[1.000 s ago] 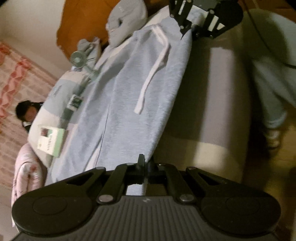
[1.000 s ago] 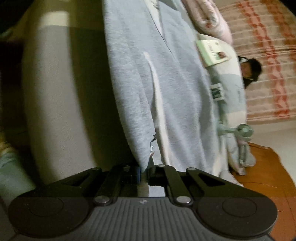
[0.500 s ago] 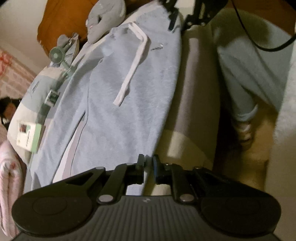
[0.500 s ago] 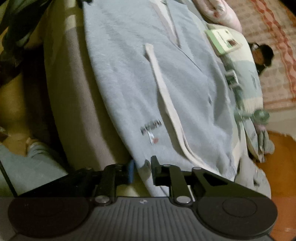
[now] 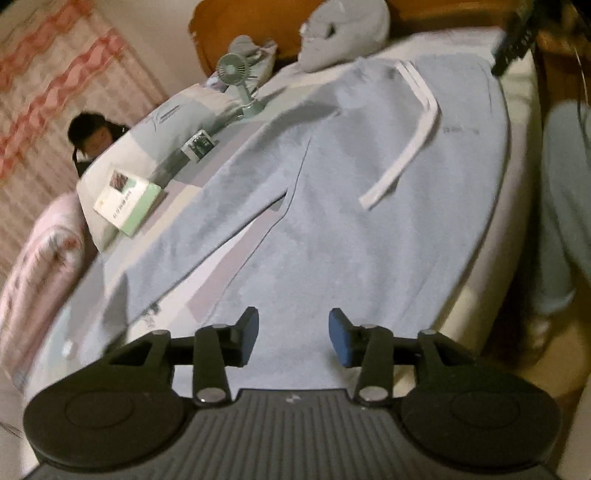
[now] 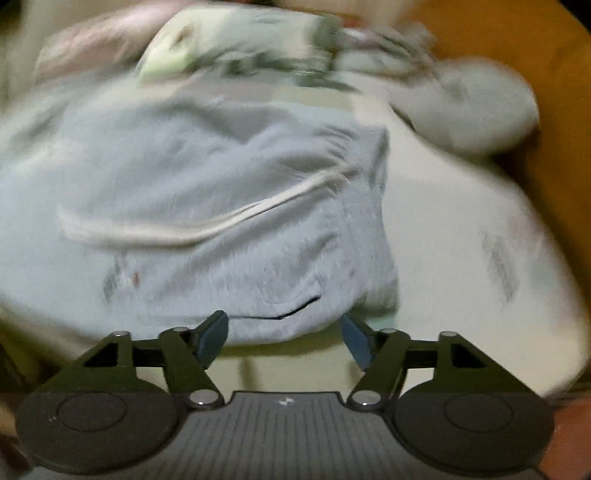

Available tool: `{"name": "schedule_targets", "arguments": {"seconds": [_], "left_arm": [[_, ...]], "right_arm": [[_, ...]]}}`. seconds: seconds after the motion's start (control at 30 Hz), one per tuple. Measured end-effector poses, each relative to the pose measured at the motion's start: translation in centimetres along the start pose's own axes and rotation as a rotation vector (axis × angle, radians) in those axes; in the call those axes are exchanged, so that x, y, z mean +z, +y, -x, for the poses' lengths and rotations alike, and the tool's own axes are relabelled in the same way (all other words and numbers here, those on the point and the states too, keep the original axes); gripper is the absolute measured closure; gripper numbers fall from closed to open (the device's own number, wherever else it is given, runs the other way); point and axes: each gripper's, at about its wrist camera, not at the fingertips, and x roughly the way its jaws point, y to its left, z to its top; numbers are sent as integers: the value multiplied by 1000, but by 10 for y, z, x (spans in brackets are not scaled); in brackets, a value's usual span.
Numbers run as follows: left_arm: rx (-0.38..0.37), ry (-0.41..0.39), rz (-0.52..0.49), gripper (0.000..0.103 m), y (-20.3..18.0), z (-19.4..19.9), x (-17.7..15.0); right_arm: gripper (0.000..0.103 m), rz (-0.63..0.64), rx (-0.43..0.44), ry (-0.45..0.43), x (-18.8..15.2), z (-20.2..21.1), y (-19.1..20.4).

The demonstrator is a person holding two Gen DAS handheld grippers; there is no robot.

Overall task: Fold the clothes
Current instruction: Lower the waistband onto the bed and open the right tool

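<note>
Light blue sweatpants (image 5: 332, 206) with a white drawstring (image 5: 410, 144) lie spread flat on the bed, legs toward the left wrist camera. My left gripper (image 5: 293, 338) is open and empty just above the leg ends. In the blurred right wrist view the waist end of the sweatpants (image 6: 221, 206) with its drawstring (image 6: 207, 225) lies on the pale sheet (image 6: 461, 236). My right gripper (image 6: 284, 339) is open and empty at the waistband edge.
On the bed's far side lie a green-white book (image 5: 127, 203), a small card (image 5: 199, 144), a teal desk fan (image 5: 238, 79), a grey plush (image 5: 343, 33) and a pink quilt (image 5: 40, 258). A person's light trouser leg (image 5: 565, 206) stands to the right.
Both grippers opened and let go of the sweatpants, which now lie flat on the bed. Both cameras swung up to look across the bed; the right one is still moving.
</note>
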Motion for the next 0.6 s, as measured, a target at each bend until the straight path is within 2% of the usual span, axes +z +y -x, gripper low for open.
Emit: {"name": "schedule_targets", "arguments": {"seconds": [0.1, 0.17, 0.27, 0.4, 0.47, 0.5, 0.6], "left_arm": [[-29, -11, 59, 59, -1, -4, 5], [-39, -14, 81, 58, -3, -6, 8], [-46, -19, 99, 58, -8, -9, 13], [-50, -31, 126, 58, -11, -13, 21], [-56, -36, 132, 57, -13, -15, 25], [-57, -36, 133, 57, -14, -16, 26], [-59, -37, 139, 57, -17, -17, 29]], "right_arm": [[18, -259, 128, -41, -11, -6, -32], [15, -382, 184, -53, -18, -13, -47], [15, -507, 256, -96, -27, -23, -63], [15, -663, 379, -201, -33, -35, -79], [15, -732, 438, -235, -37, -45, -85], [18, -745, 446, -257, -38, -49, -85], [21, -695, 416, -278, -38, -52, -79]]}}
